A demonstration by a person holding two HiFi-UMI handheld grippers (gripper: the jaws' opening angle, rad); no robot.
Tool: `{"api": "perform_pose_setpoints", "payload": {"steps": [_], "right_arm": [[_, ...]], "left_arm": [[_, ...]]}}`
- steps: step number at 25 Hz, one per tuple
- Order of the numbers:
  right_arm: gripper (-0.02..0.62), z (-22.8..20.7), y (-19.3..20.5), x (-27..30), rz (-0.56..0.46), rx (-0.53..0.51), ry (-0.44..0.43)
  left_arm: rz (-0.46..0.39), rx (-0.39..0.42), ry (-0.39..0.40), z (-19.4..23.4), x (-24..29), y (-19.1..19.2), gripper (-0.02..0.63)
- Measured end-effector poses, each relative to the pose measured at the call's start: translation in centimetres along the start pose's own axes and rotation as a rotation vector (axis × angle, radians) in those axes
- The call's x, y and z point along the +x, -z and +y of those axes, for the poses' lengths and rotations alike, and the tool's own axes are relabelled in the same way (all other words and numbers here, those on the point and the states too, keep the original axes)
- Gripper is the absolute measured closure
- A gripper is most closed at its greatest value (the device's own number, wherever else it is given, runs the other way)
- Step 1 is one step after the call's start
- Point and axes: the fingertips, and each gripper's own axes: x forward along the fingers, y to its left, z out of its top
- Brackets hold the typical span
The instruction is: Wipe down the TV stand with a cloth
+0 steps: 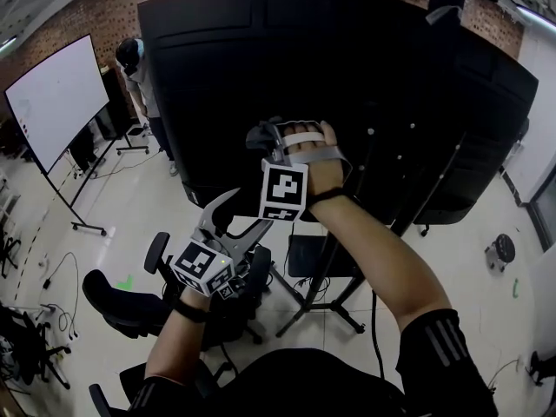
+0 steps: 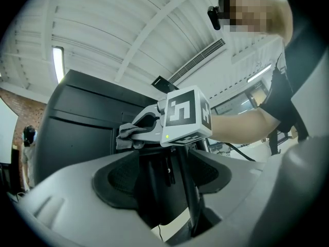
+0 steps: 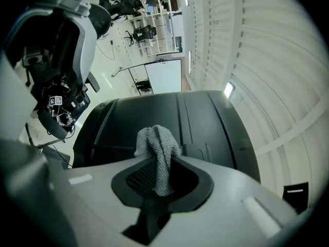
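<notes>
In the head view the big black back panel of the TV [image 1: 347, 76] fills the top, on a black stand whose poles and legs [image 1: 334, 285] reach the floor. My right gripper [image 1: 268, 142] is raised against the panel's lower left and is shut on a grey cloth [image 1: 257, 135]. The right gripper view shows the cloth [image 3: 157, 148] pinched between the jaws and bunched above them, with the panel [image 3: 169, 117] just beyond. My left gripper [image 1: 236, 220] hangs lower, open and empty. In the left gripper view the cloth [image 2: 126, 134] sits at the right gripper's tips.
A whiteboard on wheels [image 1: 56, 102] stands at the far left, with a person [image 1: 139, 72] beside the TV's left edge. Black office chairs [image 1: 122, 307] crowd the floor under my left arm. Cables trail at the lower left, and a small round device [image 1: 502, 250] lies at the right.
</notes>
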Motion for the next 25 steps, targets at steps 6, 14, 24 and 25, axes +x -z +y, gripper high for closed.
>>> {"api": "perform_pose_setpoints", "payload": {"steps": [6, 14, 24, 25], "right_arm": [[0.537, 0.1, -0.8, 0.6, -0.027, 0.008, 0.011], [0.537, 0.5, -1.5, -1.3, -0.14, 0.127, -0.034], [0.535, -1.5, 3.8, -9.5, -0.329, 0.53, -0.111], [0.535, -1.9, 4.7, -10.3, -0.334, 0.56, -0.105]], "left_arm": [[0.008, -0.001, -0.023, 0.7, -0.7, 0.5, 0.282], [0.013, 0.001, -0.027, 0.4, 0.2, 0.5, 0.282], [-0.018, -0.002, 0.036, -3.8, 3.8, -0.6, 0.282], [-0.021, -0.002, 0.045, -4.4, 4.2, -0.8, 0.282]]}}
